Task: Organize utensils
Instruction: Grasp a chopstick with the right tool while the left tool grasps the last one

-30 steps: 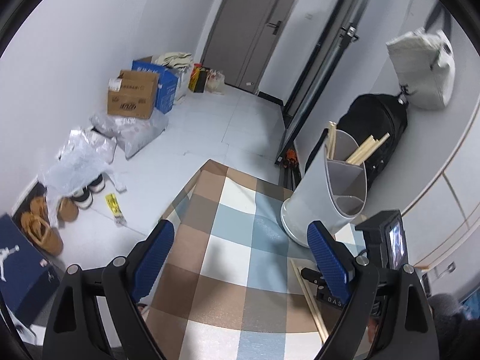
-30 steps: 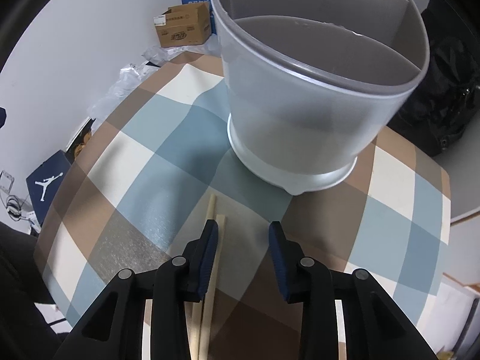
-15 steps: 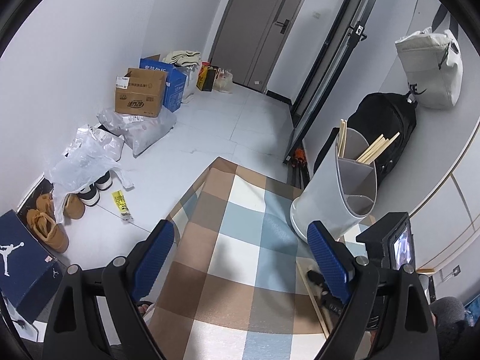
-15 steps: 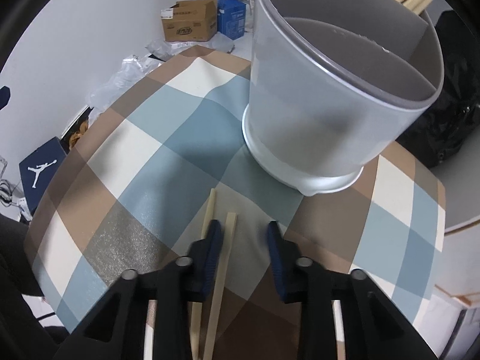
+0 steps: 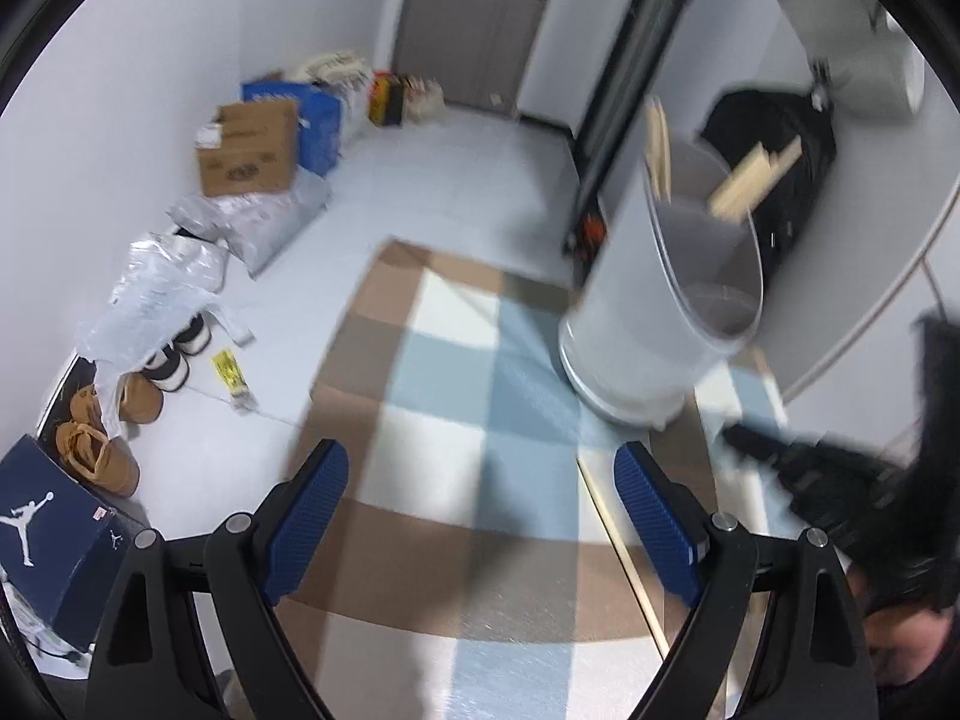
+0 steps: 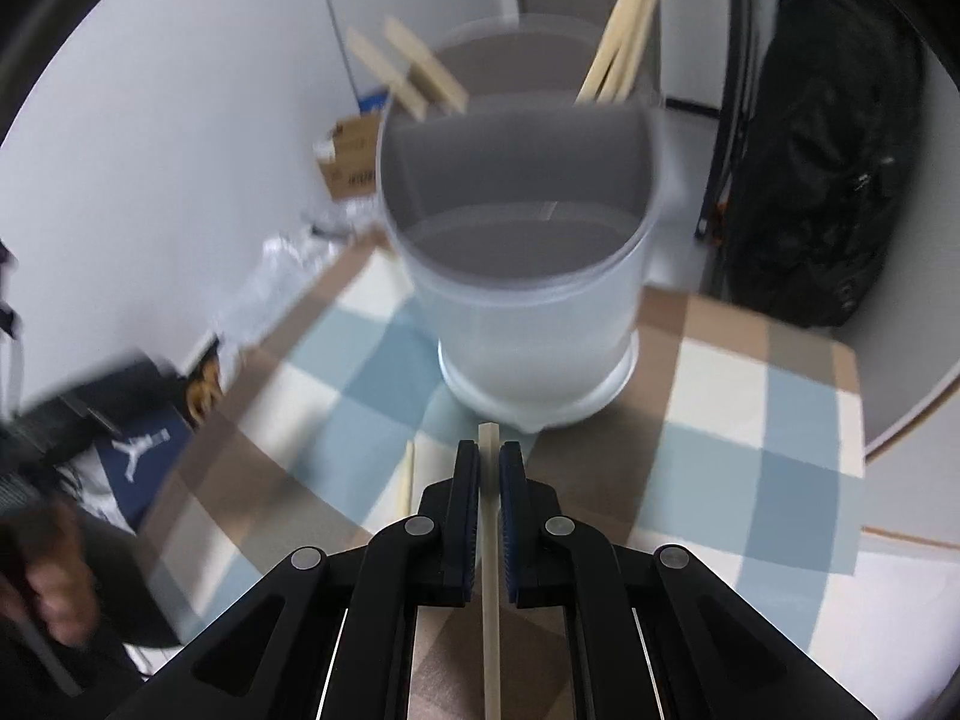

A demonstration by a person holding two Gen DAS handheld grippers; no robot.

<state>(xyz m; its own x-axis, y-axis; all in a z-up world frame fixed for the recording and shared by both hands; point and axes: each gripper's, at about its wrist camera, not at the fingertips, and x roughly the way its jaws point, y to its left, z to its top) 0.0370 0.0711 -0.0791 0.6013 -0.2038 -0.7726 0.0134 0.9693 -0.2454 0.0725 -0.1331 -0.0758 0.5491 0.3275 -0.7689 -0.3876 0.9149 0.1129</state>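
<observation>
Right gripper (image 6: 490, 468) had just clamped one chopstick (image 6: 491, 570) and lifted; left gripper (image 5: 480, 510) gaped empty. Next: drop into divided holder (image 6: 528, 276).

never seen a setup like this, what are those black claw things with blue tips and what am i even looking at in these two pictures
No robot here: a person holds a two-finger clamp in each hand, with a wide-angle camera on each looking along its fingers.

The left gripper is open and empty over a checked tablecloth.

The right gripper has just closed and is now shut on a chopstick. Another chopstick lies on the cloth to its left.

Ahead stands a grey divided utensil holder; more chopsticks already stick out of its back section. The floor clutter, boxes and a black bag are just the room.
</observation>
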